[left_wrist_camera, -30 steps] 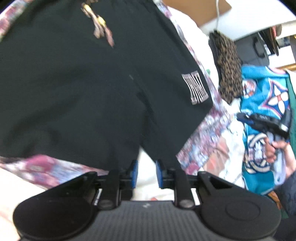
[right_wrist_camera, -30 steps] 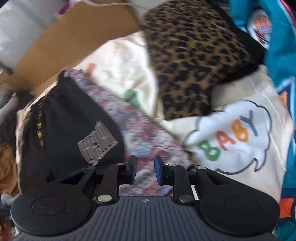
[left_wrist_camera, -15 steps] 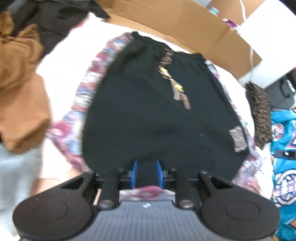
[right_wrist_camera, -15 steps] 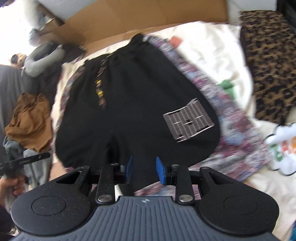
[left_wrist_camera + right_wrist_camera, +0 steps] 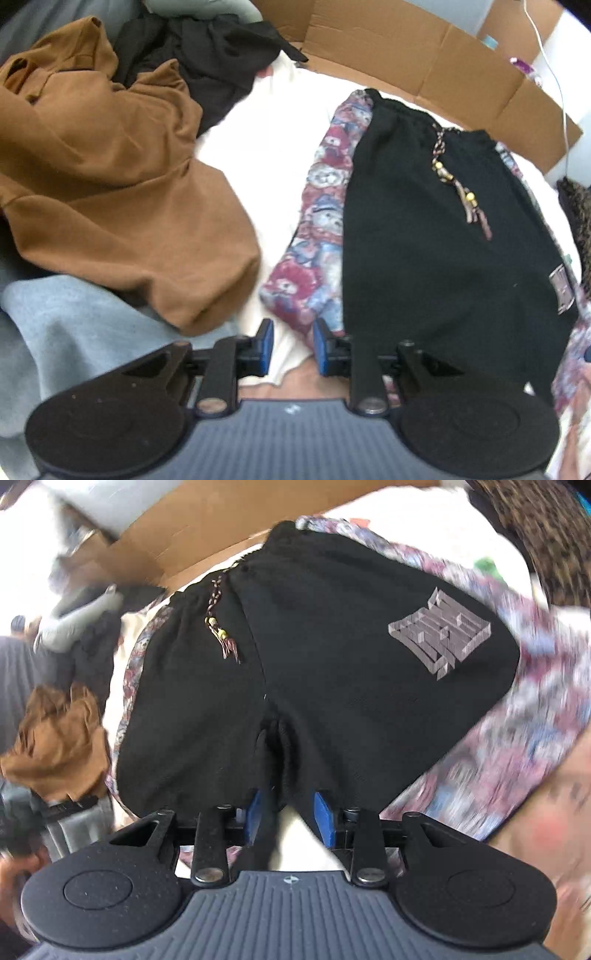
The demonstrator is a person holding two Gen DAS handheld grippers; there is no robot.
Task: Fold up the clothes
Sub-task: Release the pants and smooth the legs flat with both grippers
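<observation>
Nearest the right wrist camera, the right claw [image 5: 287,814] stands spread, its jaws having just been opening, with the crotch hem of the black shorts [image 5: 332,664] lying loosely between its blue pads, not pinched. Over at the left, the left claw [image 5: 291,347] is parted a little above white cloth, gripping nothing, just beside the patterned fabric [image 5: 321,236] under the shorts. Beyond lie a brown garment [image 5: 118,184], a dark heap [image 5: 207,62] and a cardboard wall [image 5: 424,55].

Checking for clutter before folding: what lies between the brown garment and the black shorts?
In the left wrist view, bare white sheet and patterned fabric separate the brown garment from the black shorts.
</observation>
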